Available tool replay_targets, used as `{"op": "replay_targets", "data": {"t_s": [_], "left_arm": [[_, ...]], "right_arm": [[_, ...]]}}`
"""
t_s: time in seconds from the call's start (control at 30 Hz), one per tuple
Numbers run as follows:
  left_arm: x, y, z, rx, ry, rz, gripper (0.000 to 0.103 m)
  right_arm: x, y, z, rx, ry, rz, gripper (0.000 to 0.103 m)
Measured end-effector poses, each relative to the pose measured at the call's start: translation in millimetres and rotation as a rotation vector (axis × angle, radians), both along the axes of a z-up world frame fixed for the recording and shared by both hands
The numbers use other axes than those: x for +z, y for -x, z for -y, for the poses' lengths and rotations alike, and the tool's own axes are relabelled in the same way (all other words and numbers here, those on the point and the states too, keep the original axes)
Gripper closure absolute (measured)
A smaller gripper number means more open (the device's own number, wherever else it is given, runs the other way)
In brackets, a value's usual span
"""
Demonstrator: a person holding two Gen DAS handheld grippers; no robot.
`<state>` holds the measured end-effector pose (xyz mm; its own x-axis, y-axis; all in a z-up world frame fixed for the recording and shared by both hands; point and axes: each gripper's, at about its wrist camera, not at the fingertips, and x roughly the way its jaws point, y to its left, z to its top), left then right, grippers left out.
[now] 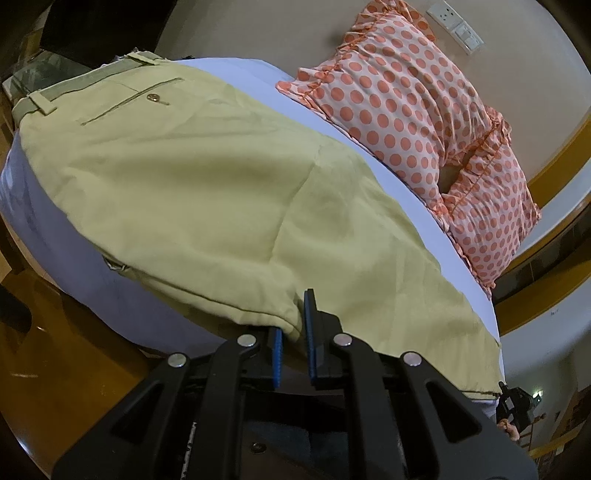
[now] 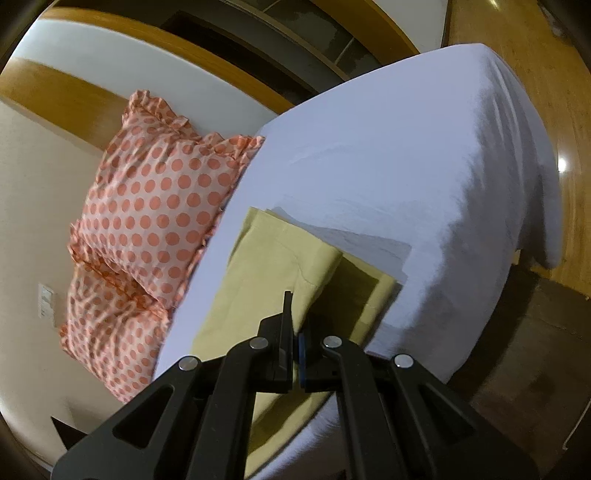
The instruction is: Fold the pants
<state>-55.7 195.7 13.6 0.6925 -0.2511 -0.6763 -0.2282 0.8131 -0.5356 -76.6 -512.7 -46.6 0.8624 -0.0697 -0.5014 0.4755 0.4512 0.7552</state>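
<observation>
Khaki pants (image 1: 207,192) lie flat on a bed with a white sheet (image 1: 66,266), waistband and buttoned back pocket at the far left. My left gripper (image 1: 293,332) is shut on the near edge of the pants; the cloth sits between its blue pads. In the right wrist view the leg ends of the pants (image 2: 284,266) lie on the sheet (image 2: 388,166). My right gripper (image 2: 295,332) is shut on the leg's edge, lifting a fold of cloth. The right gripper also shows small in the left wrist view (image 1: 517,406).
Two pillows with orange polka dots (image 1: 413,122) (image 2: 155,206) lie along the far side against a beige wall. A wall socket (image 1: 456,26) is above them. The wooden floor (image 2: 517,44) surrounds the bed, whose edge drops near the pants.
</observation>
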Motion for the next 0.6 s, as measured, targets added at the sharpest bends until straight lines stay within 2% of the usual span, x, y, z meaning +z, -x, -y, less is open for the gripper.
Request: {"op": "replay_targets", "data": {"t_s": [0.13,0.17,0.23,0.27,0.33,0.47,0.57,0.6], "left_arm": [[0.2,5.0,1.2,-0.032,-0.017,0.012,0.089],[0.5,7.8,1.4,-0.040,-0.020,0.018,0.088],[1.5,14.5,2.2,-0.062,-0.012,0.039,0.079],[2.2,17.5,2.7,-0.070,-0.009,0.049,0.076],[4.2,24.1,6.3,-0.091,-0.015,0.075,0.066],[8.0,31.1,19.1,-0.149,-0.022,0.112,0.058],[8.7,33.3,30.0,-0.197,-0.024,0.133,0.052],[9.0,33.0,33.9,-0.214,-0.024,0.140,0.050]], "right_arm": [[10.9,9.7,-1.8,-0.043,0.082,-0.059,0.094],[13.0,12.2,-1.1,-0.053,0.094,-0.064,0.087],[17.8,21.3,3.6,-0.094,0.121,-0.068,0.061],[18.9,22.6,5.5,-0.107,0.124,-0.065,0.056],[18.7,23.6,9.4,-0.139,0.143,-0.086,0.054],[17.8,17.2,3.9,-0.131,0.208,-0.105,0.054],[15.0,15.9,-9.9,-0.086,0.221,-0.083,0.054],[14.7,15.7,-13.9,-0.075,0.217,-0.075,0.058]]}}
